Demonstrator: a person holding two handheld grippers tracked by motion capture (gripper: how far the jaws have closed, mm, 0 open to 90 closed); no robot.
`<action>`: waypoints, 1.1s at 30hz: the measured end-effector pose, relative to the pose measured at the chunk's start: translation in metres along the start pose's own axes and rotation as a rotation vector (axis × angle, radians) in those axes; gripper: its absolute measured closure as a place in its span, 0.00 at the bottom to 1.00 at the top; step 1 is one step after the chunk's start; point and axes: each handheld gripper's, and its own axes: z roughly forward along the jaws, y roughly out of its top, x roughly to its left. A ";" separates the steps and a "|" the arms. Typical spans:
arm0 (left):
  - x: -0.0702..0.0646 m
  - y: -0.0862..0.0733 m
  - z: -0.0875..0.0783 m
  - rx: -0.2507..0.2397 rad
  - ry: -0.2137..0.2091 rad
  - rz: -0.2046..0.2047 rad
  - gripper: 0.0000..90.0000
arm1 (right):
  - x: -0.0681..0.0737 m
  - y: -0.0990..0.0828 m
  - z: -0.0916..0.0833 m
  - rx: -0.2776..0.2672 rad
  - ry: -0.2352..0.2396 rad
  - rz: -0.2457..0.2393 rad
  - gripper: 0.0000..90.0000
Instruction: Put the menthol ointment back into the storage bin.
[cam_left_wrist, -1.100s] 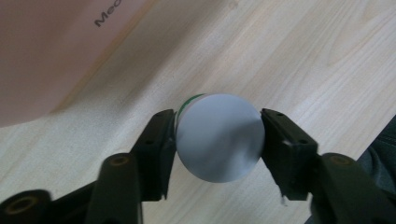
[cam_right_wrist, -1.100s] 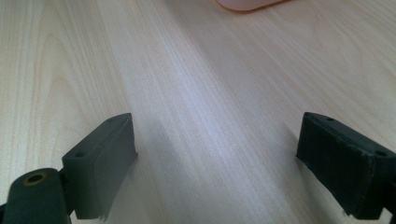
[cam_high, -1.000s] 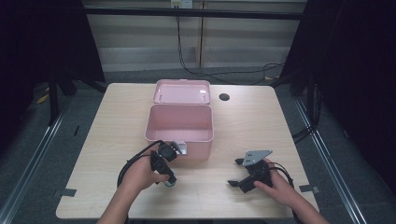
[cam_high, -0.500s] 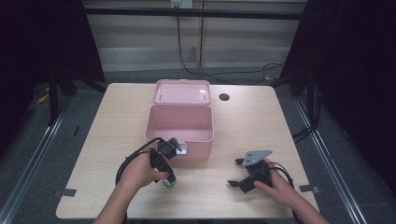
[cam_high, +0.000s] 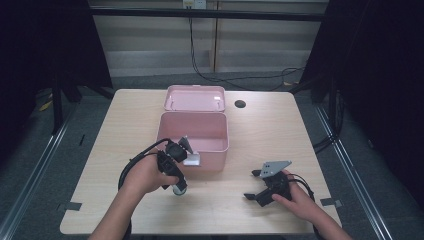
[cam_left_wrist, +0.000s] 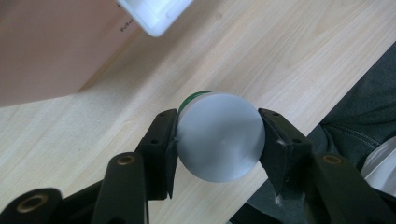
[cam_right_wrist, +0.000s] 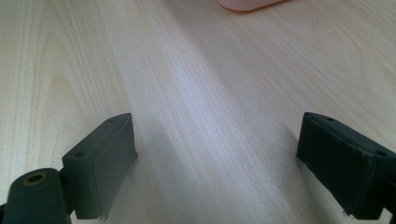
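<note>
High view | left tongs clamp jar upright | box at 1 o'clock, near | right tongs agape, idle

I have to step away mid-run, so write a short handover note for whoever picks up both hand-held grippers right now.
Left hand-held gripper: shut on the grey-capped round container, lifted clear of the table, in front of the open pink box.
Right hand-held gripper: open, nothing between the jaws, resting low over bare table at the right.
Done: container picked up.
Left: probably carry it into the box and release.
</note>
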 end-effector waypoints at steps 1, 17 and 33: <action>0.000 0.000 0.000 0.000 0.000 0.000 0.56 | 0.000 0.000 0.000 0.000 0.000 0.000 0.12; -0.003 0.014 -0.028 -0.026 -0.006 0.006 0.56 | 0.000 0.000 0.000 -0.001 0.003 0.001 0.12; -0.003 0.031 -0.054 -0.030 -0.015 0.008 0.56 | 0.000 0.000 0.000 0.002 0.000 0.000 0.12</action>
